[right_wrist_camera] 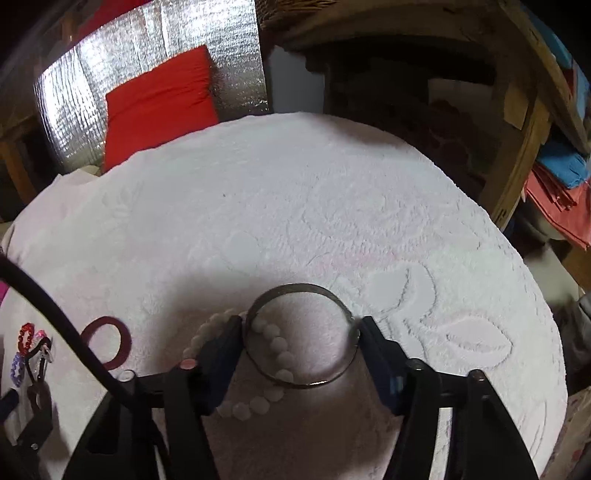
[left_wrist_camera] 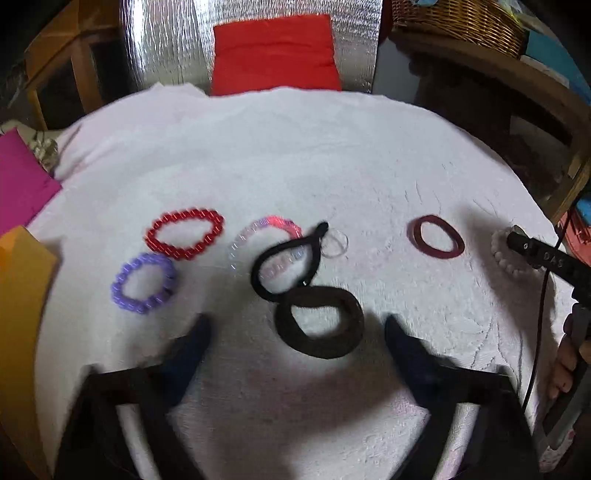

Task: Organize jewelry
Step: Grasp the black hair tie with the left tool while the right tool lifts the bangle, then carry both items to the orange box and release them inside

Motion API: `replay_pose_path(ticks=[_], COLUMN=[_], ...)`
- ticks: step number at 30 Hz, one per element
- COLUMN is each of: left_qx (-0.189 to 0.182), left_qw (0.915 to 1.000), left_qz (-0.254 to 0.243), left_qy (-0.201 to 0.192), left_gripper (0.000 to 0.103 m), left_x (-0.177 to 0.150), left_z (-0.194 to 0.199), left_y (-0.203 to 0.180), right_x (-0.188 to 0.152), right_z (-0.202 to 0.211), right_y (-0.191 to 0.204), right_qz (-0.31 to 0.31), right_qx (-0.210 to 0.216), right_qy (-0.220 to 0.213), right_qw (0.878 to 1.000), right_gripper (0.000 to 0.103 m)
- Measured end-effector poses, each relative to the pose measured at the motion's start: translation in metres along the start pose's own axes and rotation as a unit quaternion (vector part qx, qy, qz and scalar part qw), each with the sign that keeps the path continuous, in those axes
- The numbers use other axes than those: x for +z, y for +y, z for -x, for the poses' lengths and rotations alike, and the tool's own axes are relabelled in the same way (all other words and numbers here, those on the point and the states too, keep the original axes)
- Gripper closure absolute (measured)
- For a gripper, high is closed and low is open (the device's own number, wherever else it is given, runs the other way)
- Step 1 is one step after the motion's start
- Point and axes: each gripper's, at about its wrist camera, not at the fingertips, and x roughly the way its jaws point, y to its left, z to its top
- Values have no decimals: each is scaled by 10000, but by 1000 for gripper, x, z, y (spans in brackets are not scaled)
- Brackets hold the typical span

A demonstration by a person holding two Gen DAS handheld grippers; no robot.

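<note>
On a white towel lie a red bead bracelet, a purple one, a clear pinkish one, a thin black hair tie, a small clear ring and a maroon band. A thick dark hair tie lies between the spread fingers of my left gripper, untouched. My right gripper has both pads against a metal bangle, which sits over a white pearl bracelet.
A red cushion leans on a silver foil panel behind the table. Pink and orange sheets lie at the left edge. To the right are a wicker basket, a wooden shelf and folded cloths.
</note>
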Motion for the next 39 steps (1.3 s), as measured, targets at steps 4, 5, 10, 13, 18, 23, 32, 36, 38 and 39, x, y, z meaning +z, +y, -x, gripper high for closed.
replay_pose_path(ticks=[4,5,10,13,18,23,32,36,38,39], left_qx=[-59,-121,-250,-292,-343,-270,-108,433,834,1029], left_qw=[9999,9999,9996,9994,9988,9983,9932,9863,9785,9736], left_qz=[-30,-14,-9,-10,72,184,572,807,1086,1241], left_qy=[-112,-107,-104,-186,-347,-486,-1004,-1375,-1540,-1615], left_gripper=[51,55,63,64,64,64,64,64,64,64], left_x=[-1,-2,-5,-8,-14,-23,-32,-39,-44,-47], left_z=[4,6,16,27,46,66,116,141,154,160], left_y=[2,3,10,18,38,66,116,145,165,176], right_x=[1,0,1,2,3,0,-24,-36,-43,-43], right_z=[4,6,12,19,39,64,94,105,112,112], right_y=[-13,-15,-27,-31,-16,17,105,143,171,179], right_qz=[-253,-288,-597,-759,-767,-556,318,631,812,871], right_qx=[348,407,744,904,1121,1492,2202,2557,2768,2831], right_qy=[-29,-31,5,-13,-206,-425,-545,-592,-610,-609], right_qw=[9991,9988,9954,9930,9905,9863,9734,9629,9556,9532], right_gripper=[38,38,39,39,39,39,39,39,38,38])
